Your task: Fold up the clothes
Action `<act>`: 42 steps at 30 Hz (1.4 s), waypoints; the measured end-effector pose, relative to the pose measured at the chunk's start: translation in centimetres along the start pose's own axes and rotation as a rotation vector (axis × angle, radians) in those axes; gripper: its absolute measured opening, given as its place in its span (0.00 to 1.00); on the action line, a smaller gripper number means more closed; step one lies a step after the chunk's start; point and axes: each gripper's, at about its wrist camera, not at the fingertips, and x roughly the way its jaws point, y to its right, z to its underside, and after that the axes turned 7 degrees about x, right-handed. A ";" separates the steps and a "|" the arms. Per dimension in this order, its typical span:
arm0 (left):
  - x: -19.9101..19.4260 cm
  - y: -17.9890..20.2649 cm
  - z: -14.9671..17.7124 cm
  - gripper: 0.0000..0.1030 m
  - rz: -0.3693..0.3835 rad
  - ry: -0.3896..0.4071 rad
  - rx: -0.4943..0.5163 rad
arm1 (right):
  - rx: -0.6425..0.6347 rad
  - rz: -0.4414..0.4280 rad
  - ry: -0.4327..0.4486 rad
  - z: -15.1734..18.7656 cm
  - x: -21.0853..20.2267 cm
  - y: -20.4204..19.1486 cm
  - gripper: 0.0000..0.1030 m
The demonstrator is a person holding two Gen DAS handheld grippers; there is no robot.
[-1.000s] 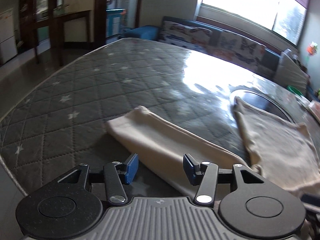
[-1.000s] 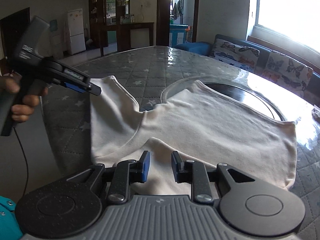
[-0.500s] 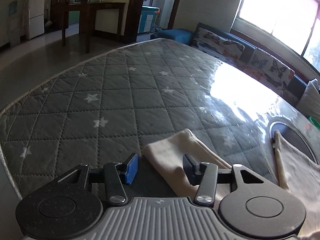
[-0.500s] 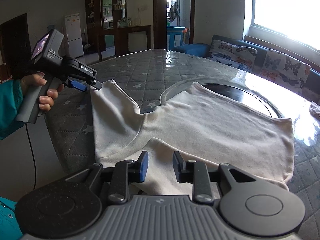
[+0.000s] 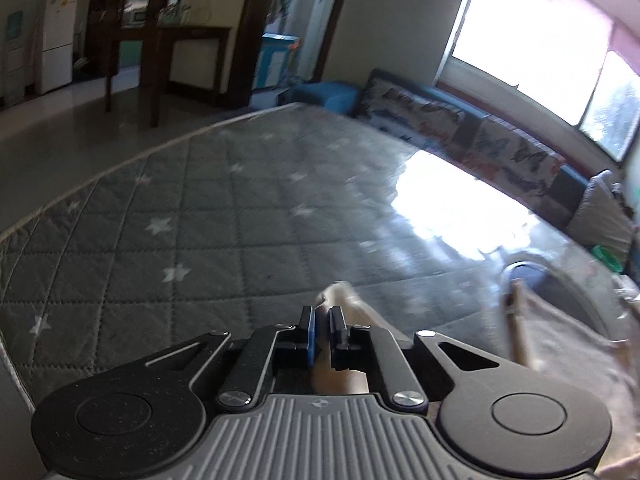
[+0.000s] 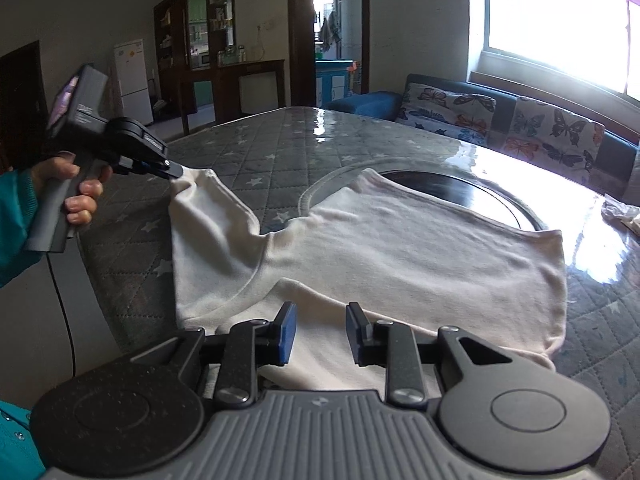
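Observation:
A cream T-shirt (image 6: 400, 256) lies spread on the grey quilted table (image 6: 256, 156). Its left sleeve (image 6: 208, 208) points toward the table's left edge. My left gripper (image 5: 323, 318) is shut on the sleeve's end (image 5: 340, 294); in the right wrist view it (image 6: 170, 168) pinches the sleeve tip and lifts it slightly. My right gripper (image 6: 318, 330) is open and empty, just above the shirt's near edge by the collar area. The shirt body also shows blurred at the right of the left wrist view (image 5: 560, 340).
A round dark inset (image 6: 448, 192) sits in the table under the shirt's far edge. A butterfly-print sofa (image 6: 520, 124) runs along the window wall. A crumpled pale item (image 6: 624, 212) lies at the table's far right. The table's left edge (image 5: 80, 196) drops to the floor.
My left gripper has moved onto the sleeve end and shut on it, raising the tip a little. My right gripper has stayed open over the shirt's near edge.

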 end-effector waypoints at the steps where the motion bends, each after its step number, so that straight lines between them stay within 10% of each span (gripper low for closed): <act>1: -0.6 0.6 -0.2 0.07 0.018 0.014 0.008 | 0.002 0.002 0.004 0.0 -0.1 0.1 0.26; 15: -8.5 13.2 -1.6 0.06 0.366 0.117 0.191 | 0.107 0.036 0.079 0.6 -3.1 3.8 0.26; 30: -9.2 25.3 3.3 0.07 0.676 -0.029 0.382 | 0.255 0.105 0.097 3.1 -6.3 8.4 0.26; 36: -7.5 26.1 6.6 0.11 0.728 -0.162 0.436 | 0.280 0.134 0.086 3.5 -6.6 9.1 0.26; 42: -8.0 22.5 7.3 0.36 0.716 -0.125 0.477 | 0.308 0.160 0.074 3.6 -6.7 9.9 0.26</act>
